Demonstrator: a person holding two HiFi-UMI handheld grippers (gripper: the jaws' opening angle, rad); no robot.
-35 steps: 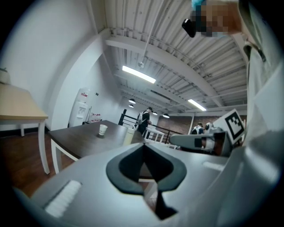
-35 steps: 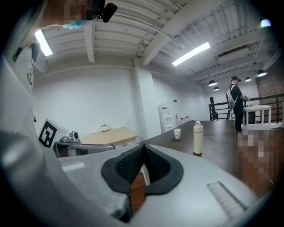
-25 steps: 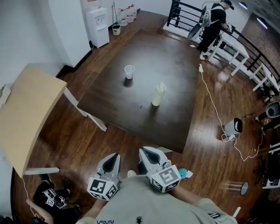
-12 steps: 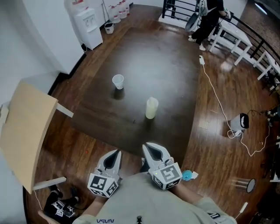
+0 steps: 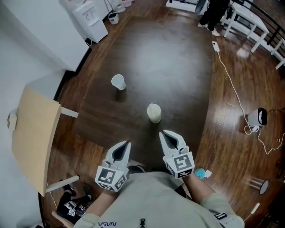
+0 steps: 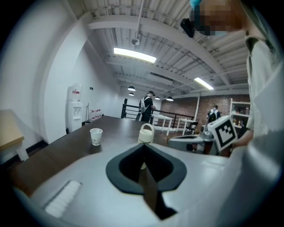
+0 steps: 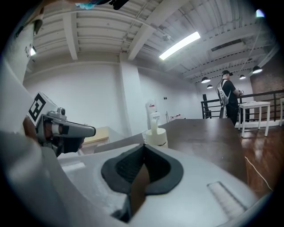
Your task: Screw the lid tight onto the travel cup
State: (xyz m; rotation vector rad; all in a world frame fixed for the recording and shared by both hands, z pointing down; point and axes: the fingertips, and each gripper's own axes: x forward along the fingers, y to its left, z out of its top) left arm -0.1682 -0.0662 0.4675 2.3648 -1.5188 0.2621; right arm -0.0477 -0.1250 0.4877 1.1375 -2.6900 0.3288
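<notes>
A cream travel cup (image 5: 154, 112) with a looped lid handle stands on the dark table (image 5: 178, 67), close to its near edge. It also shows in the left gripper view as the cup (image 6: 146, 133) and in the right gripper view as the cup (image 7: 155, 135). My left gripper (image 5: 125, 145) is shut and empty, just short of the table edge, to the cup's near left. My right gripper (image 5: 166, 135) is also shut and empty, a little nearer the cup on its near right. Neither touches the cup. A white paper cup (image 5: 118, 82) stands farther left.
A light wooden table (image 5: 31, 133) stands to the left. A water dispenser (image 5: 91, 18) is at the far left wall. A person (image 5: 213, 11) stands beyond the table by white benches. A white cable (image 5: 231, 84) and a small white device (image 5: 258, 116) lie on the floor at right.
The view has advanced toward the table, so the travel cup and table edge are nearer. Both grippers have moved forward to the table edge, jaws staying shut.
</notes>
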